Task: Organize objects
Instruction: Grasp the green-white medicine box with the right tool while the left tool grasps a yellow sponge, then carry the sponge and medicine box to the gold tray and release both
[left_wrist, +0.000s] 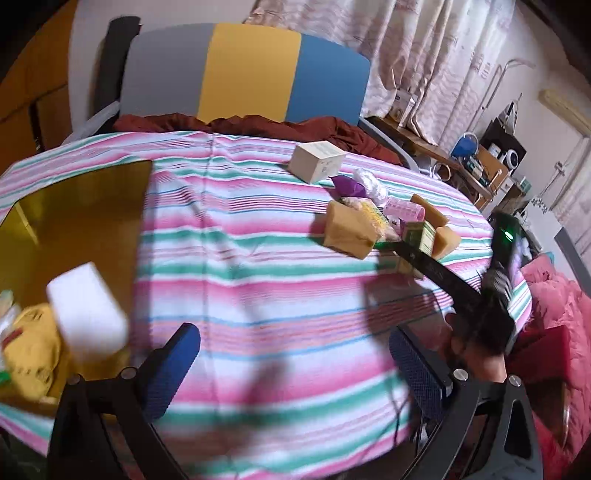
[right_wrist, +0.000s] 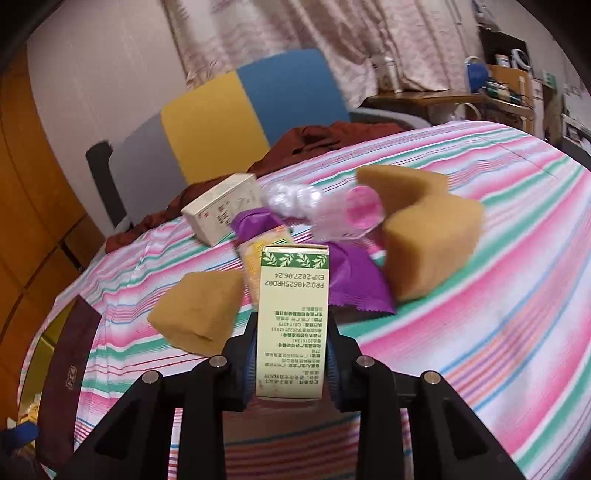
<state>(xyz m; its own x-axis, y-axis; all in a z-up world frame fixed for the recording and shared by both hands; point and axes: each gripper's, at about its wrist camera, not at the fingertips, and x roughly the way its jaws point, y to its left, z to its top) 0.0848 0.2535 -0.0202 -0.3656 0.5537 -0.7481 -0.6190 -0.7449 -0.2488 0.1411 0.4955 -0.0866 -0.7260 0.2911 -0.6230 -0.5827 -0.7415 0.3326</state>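
Right claw up close: its blue pads are clamped on the sides of a tall green-and-cream carton, which stands between them with its printed face to the lens. So the pick looks done and the carry is the step in hand, I'd say. Just beyond the carton sits the rest of the pile on the striped surface: a tan sponge to its left, a purple sachet right behind, a bigger tan sponge to the right, then a clear bottle with a pink cap and a cream box further back. Past those, a dark red cloth and the chair back in grey, yellow and blue.

Over to the left claw: fingers spread wide, nothing between them, only striped cloth below. Beside its left finger, a white block shows blurred over a yellow box at the surface's left edge; whether the block is falling or resting in there I can't tell. The box already holds a yellow item, so it looks like the drop-off spot. Far right in this view, the right claw's black arm reaches into the pile.

Next move, as I read it: lift the carton clear without nudging the sponge or sachet touching close by, swing it across the open cloth to the yellow box, then release over a free corner
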